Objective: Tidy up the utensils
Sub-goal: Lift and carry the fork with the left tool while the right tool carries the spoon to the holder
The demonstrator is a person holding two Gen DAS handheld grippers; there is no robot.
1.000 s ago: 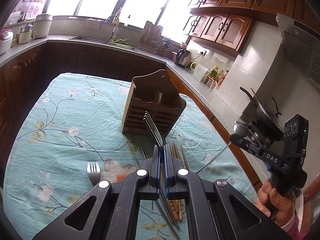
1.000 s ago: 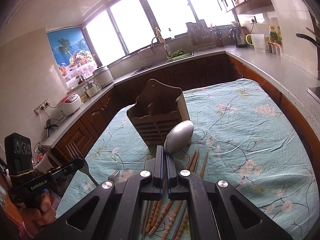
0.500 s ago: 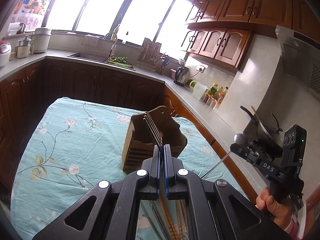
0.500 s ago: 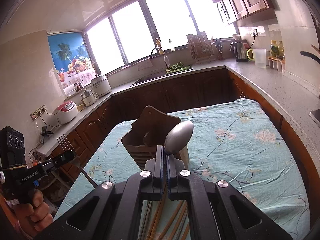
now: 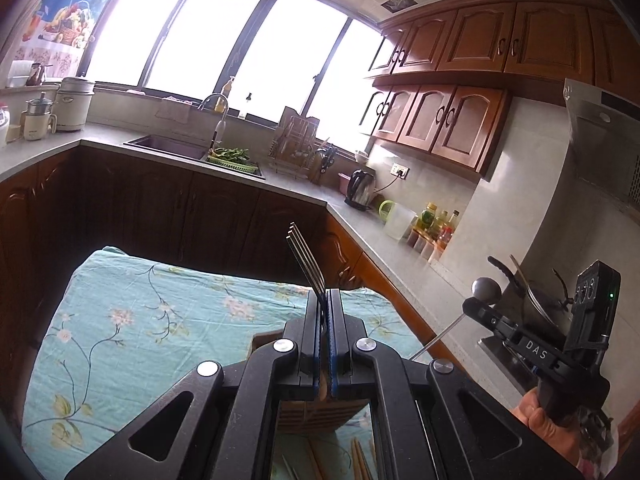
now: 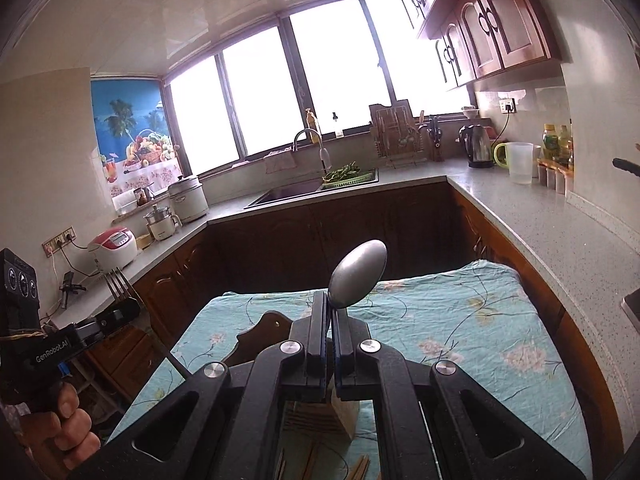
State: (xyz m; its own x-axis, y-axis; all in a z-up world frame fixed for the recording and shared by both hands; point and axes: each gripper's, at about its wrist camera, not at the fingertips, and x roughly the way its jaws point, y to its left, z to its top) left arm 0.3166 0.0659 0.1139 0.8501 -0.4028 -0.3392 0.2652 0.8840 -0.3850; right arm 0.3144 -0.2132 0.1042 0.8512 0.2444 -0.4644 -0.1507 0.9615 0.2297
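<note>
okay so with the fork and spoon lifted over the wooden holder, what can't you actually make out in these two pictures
- Wooden holder: its compartments are hidden in both views behind the gripper bodies.
- Chopsticks: only tips show, cut off by the bottom edge and gripper.
- Fork handle: hidden inside the left gripper in the left wrist view.
- Spoon handle: hidden by the right gripper in the right wrist view.

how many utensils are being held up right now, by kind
fork: 1, in the left gripper
spoon: 1, in the right gripper
total: 2
</note>
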